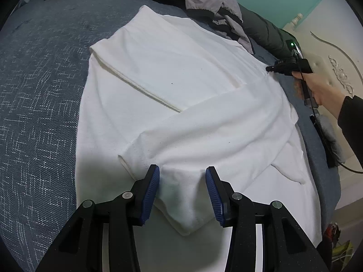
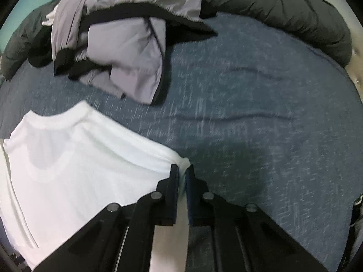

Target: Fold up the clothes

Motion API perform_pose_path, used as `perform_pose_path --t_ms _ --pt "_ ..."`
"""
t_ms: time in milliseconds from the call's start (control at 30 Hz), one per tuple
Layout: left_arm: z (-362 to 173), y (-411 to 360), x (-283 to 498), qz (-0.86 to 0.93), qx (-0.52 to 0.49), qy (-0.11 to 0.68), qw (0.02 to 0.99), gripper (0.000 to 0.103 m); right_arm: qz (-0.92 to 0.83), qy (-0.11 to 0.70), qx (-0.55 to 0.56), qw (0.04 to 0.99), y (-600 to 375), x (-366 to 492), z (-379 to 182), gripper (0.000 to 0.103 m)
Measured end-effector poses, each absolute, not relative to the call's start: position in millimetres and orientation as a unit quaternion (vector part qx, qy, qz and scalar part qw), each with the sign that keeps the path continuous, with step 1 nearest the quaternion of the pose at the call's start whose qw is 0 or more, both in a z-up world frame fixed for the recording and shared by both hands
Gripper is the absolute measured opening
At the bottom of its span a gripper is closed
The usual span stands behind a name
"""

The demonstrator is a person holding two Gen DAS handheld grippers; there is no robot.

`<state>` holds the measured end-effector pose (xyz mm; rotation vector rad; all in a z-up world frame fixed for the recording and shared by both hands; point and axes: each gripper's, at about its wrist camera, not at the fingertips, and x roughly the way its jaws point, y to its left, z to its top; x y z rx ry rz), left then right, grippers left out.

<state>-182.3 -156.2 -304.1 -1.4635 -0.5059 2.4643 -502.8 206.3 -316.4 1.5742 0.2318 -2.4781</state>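
Blue bedspread (image 1: 40, 104): white shirt (image 1: 181, 86) corner seemingly pinched in right tongs (image 2: 183, 170).

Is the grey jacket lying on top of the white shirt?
No. The grey jacket lies apart from the white shirt, with bare blue cover between them.

One white T-shirt (image 1: 172, 86) is seen spread on one blue bed cover (image 1: 40, 104). One grey-and-black jacket (image 2: 127, 52) and one dark padded coat (image 2: 285, 11) are counted behind it. Two grippers are seen, left gripper (image 1: 182, 176) and right gripper (image 2: 182, 170), and one hand (image 1: 322, 88).
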Motion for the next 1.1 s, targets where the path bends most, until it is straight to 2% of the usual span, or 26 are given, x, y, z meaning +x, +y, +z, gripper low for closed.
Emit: perform_pose_path --t_ms 167,333,433,467,500,600,700,967,1033,1067,1100 --pt "-303.6 -157.1 -182.1 0.841 -0.500 -0.171 0.115 0.046 -0.837 0.081 0.534 0.094 211.7 -508.6 -323.8 0.005" --pt "-303.3 -159.1 -183.0 0.841 -0.500 -0.170 0.115 0.046 -0.842 0.008 0.528 0.111 230.7 -516.2 -327.1 0.006" --pt "-302.7 -159.0 -182.1 0.841 -0.501 -0.169 0.114 0.046 -0.845 -0.032 0.521 0.117 242.4 -518.1 -321.1 0.011" --pt "-302.5 -158.9 -181.9 0.841 -0.501 -0.169 0.114 0.046 -0.846 -0.038 0.519 0.118 243.9 -519.3 -317.7 0.014" --pt "-302.4 -158.9 -181.8 0.841 -0.501 -0.168 0.114 0.047 -0.848 -0.043 0.515 0.118 244.8 -519.2 -314.1 0.023" --pt "-302.2 -158.9 -181.7 0.841 -0.501 -0.170 0.114 0.047 -0.860 -0.048 0.494 0.115 245.3 -514.4 -302.8 0.035" --pt "-301.9 -158.9 -180.8 0.841 -0.500 -0.170 0.114 0.048 -0.862 -0.076 0.487 0.117 253.8 -514.5 -294.7 0.037" --pt "-302.4 -156.1 -182.3 0.841 -0.501 -0.170 0.115 0.048 -0.836 -0.061 0.529 0.133 245.7 -504.2 -315.1 0.037" --pt "-302.4 -155.6 -182.8 0.841 -0.501 -0.170 0.114 0.048 -0.833 -0.072 0.533 0.131 248.1 -499.2 -320.1 0.022" --pt "-302.5 -156.2 -182.6 0.841 -0.501 -0.170 0.115 0.048 -0.833 -0.077 0.531 0.136 246.9 -498.9 -321.6 0.010" --pt "-302.5 -156.9 -182.3 0.841 -0.501 -0.170 0.115 0.048 -0.834 -0.077 0.528 0.140 244.7 -498.6 -322.1 0.006"
